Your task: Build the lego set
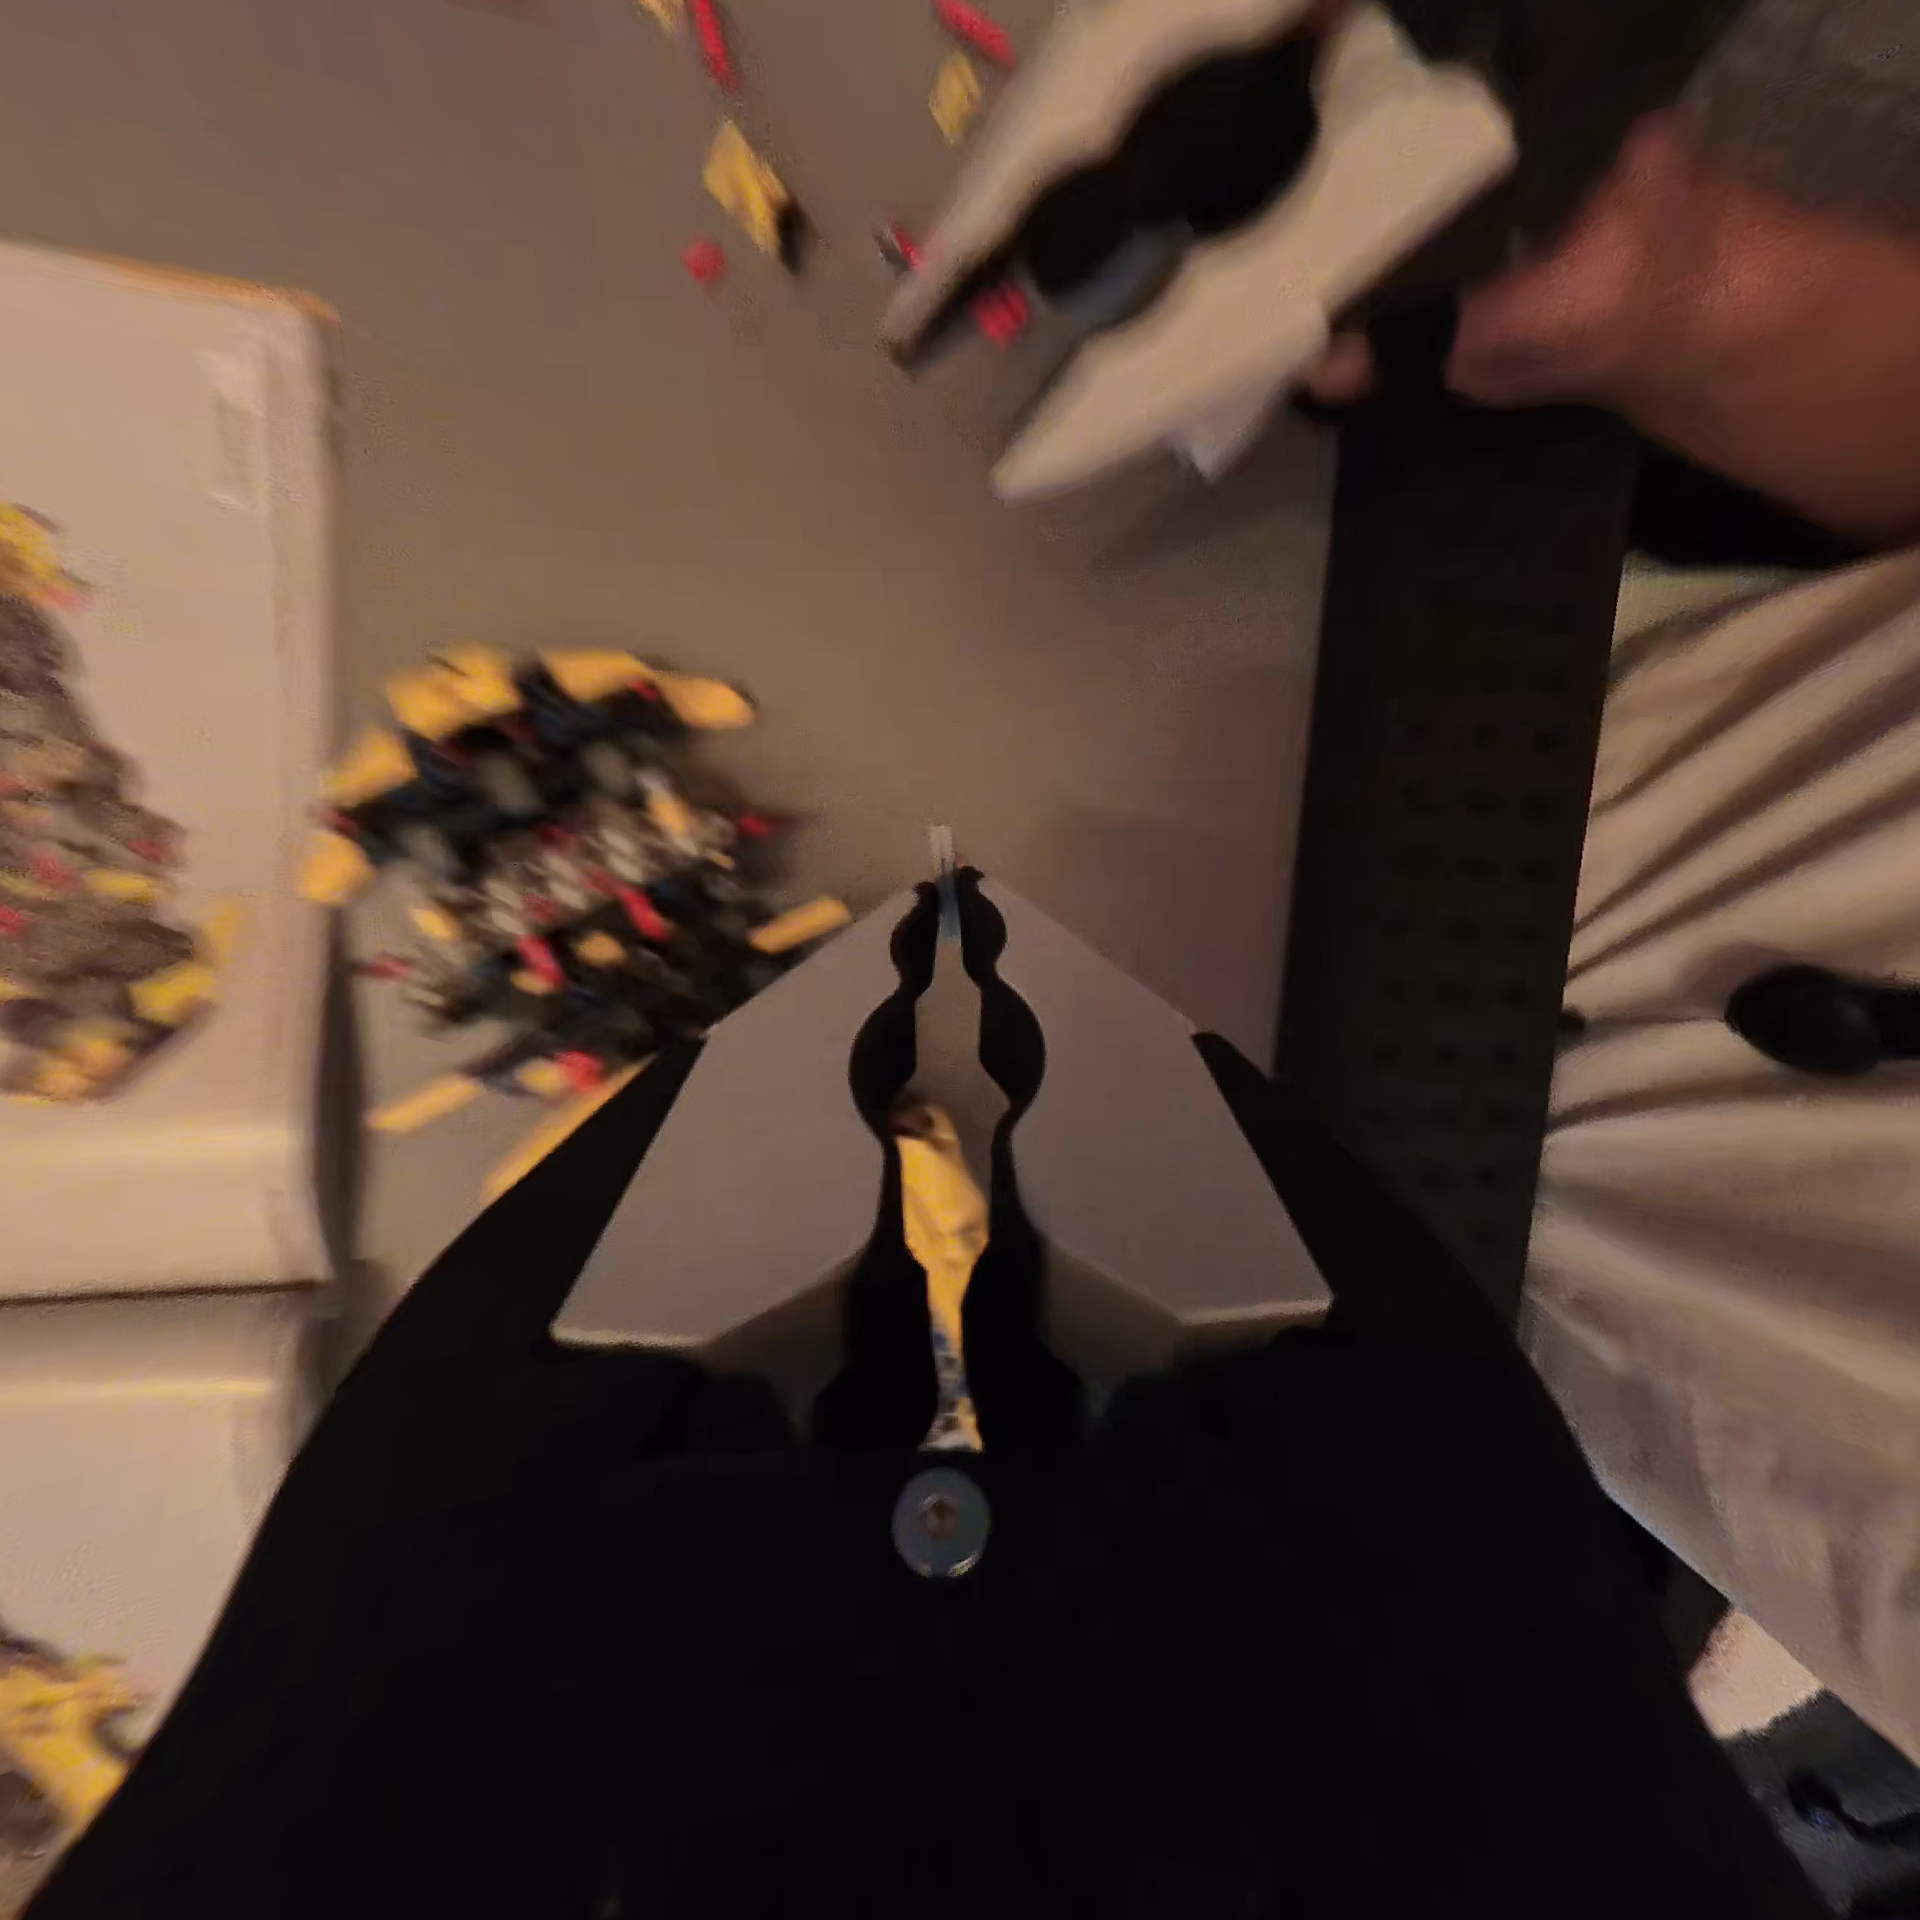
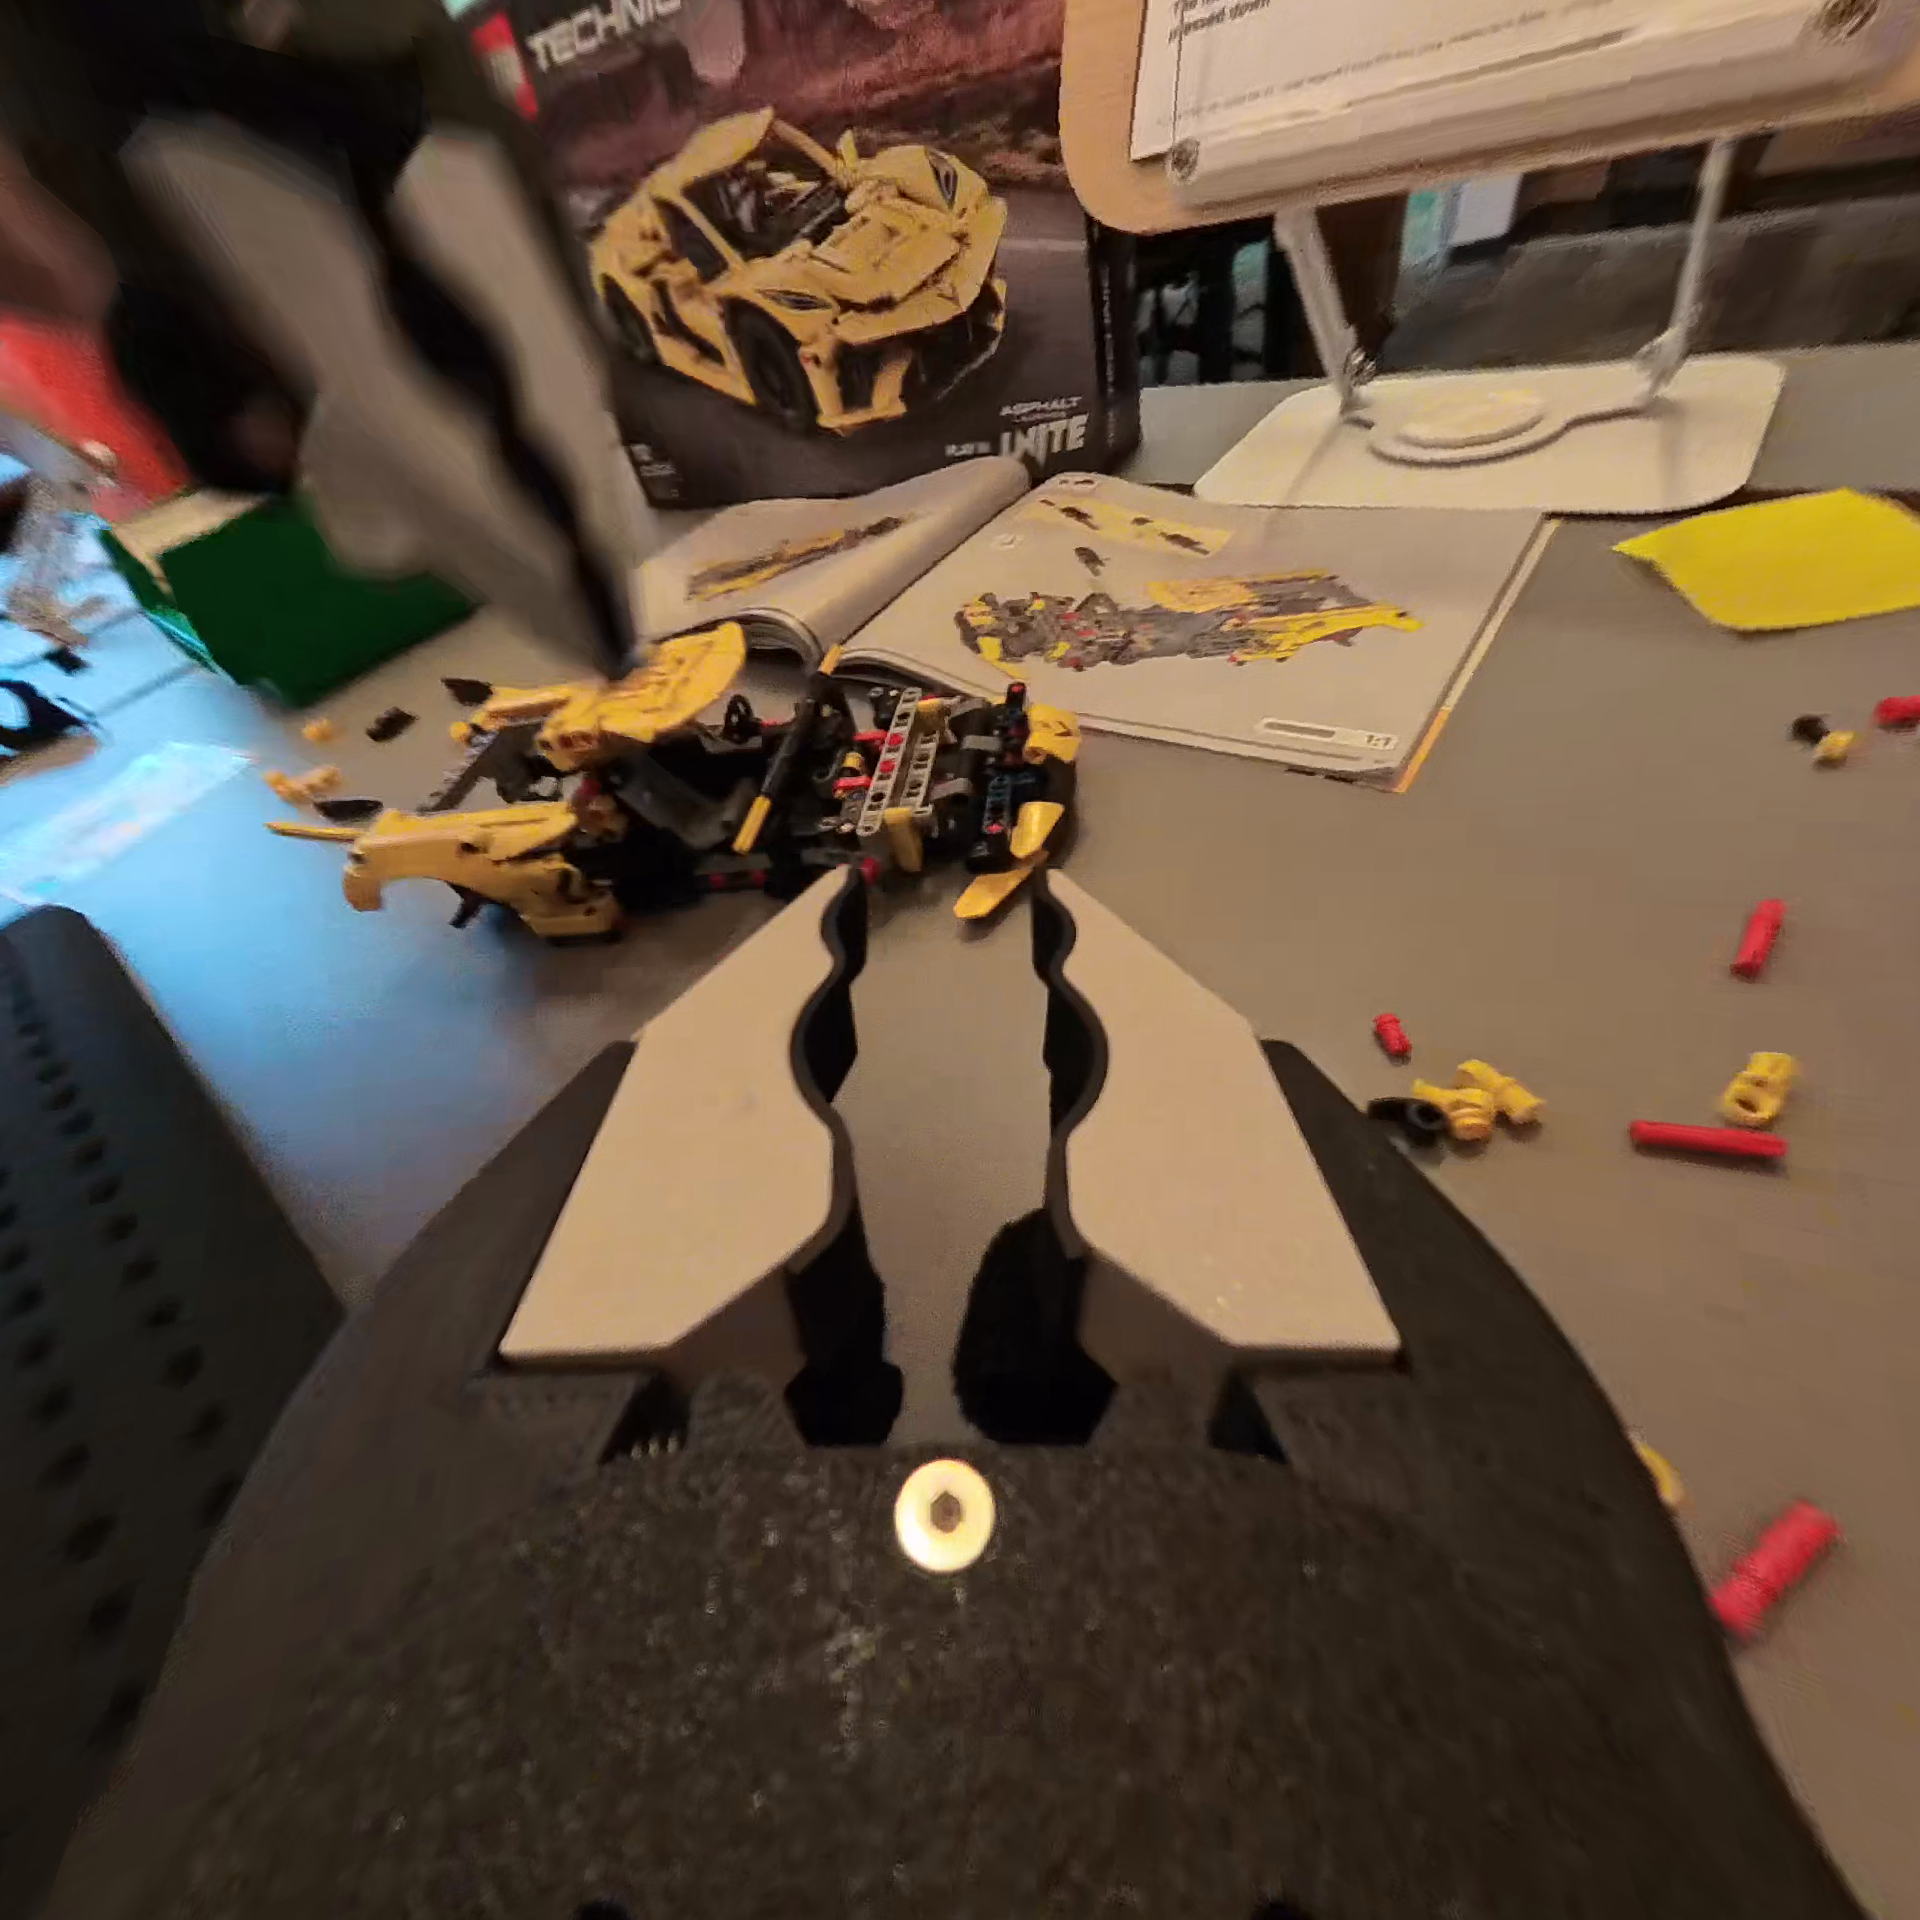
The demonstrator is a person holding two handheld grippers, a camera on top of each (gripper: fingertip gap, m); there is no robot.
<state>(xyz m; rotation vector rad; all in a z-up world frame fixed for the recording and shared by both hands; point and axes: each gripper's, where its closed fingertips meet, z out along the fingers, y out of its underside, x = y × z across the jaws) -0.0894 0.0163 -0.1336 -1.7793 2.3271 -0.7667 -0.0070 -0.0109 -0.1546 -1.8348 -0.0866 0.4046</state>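
Observation:
The partly built yellow and black lego car (image 2: 727,790) lies on the grey table in front of the open instruction booklet (image 2: 1195,623). In the blurred left wrist view the car (image 1: 540,852) is to the left. My left gripper (image 1: 945,894) is shut on a small pale piece that sticks out of its tips. A yellow part shows in the gap behind; I cannot tell if it is held. In the right wrist view the left gripper (image 2: 613,649) points down at the car's yellow panel. My right gripper (image 2: 948,883) is open and empty, just short of the car; it also shows in the left wrist view (image 1: 977,343).
The set's box (image 2: 831,260) stands behind the booklet. Loose red pins (image 2: 1704,1138) and yellow connectors (image 2: 1475,1101) are scattered on the right. A green box (image 2: 281,613) sits at the left, a white stand (image 2: 1507,436) and yellow sheet (image 2: 1766,561) at the back right. A dark perforated surface (image 2: 104,1247) is near left. The gap from one gripper's tips to the other's is roughly 10 cm.

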